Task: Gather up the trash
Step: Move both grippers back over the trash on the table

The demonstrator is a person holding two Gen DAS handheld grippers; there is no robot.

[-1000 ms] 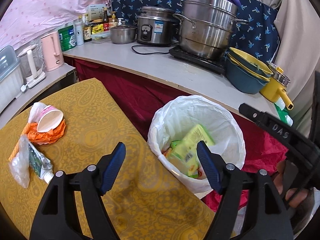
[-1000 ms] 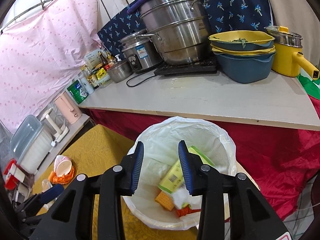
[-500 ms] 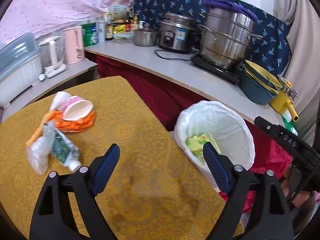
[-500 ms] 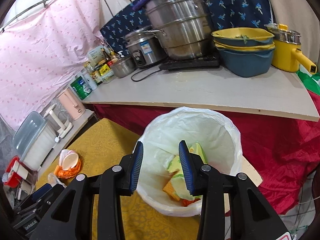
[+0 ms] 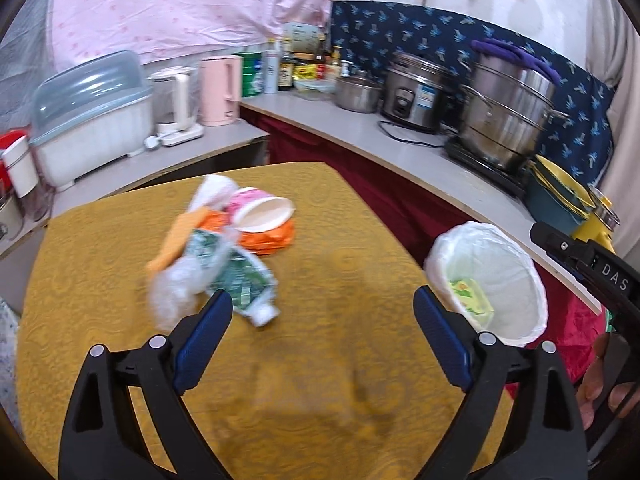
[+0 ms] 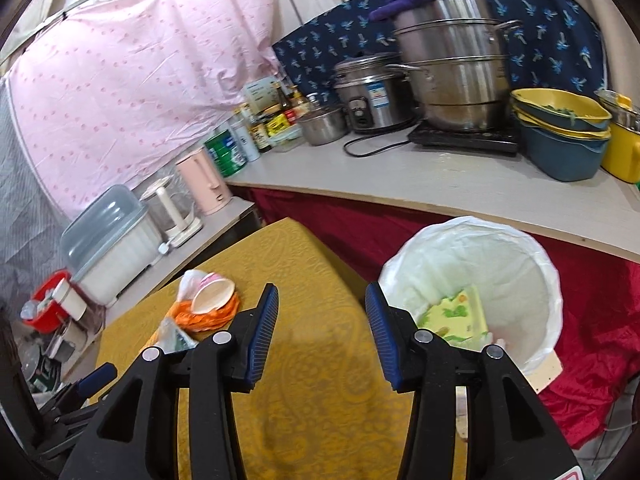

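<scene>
A heap of trash lies on the yellow table [image 5: 320, 360]: a pink paper cup [image 5: 262, 210] on its side over an orange wrapper [image 5: 272, 238], a green-and-white tube [image 5: 244, 280] and a clear plastic bag [image 5: 180, 288]. My left gripper [image 5: 322, 330] hangs over the table just short of the tube, its jaws opening wide, nothing between them. The white-lined bin [image 5: 496, 276] stands off the table's right edge with a green packet [image 6: 460, 314] inside. My right gripper [image 6: 322, 334] hovers between the heap [image 6: 208, 304] and the bin [image 6: 472, 280], jaws opening and empty.
A grey counter [image 5: 400, 148] wraps behind the table with a steamer pot [image 5: 508, 120], rice cooker [image 5: 416, 98], bottles, a pink kettle [image 5: 218, 90] and a dish box [image 5: 92, 116]. Stacked bowls [image 6: 560, 136] sit at the counter's right. Red cloth [image 6: 600, 340] hangs below.
Both grippers have swung left, away from the bin and over the table toward the trash heap. The jaws of both have widened, the left more.
</scene>
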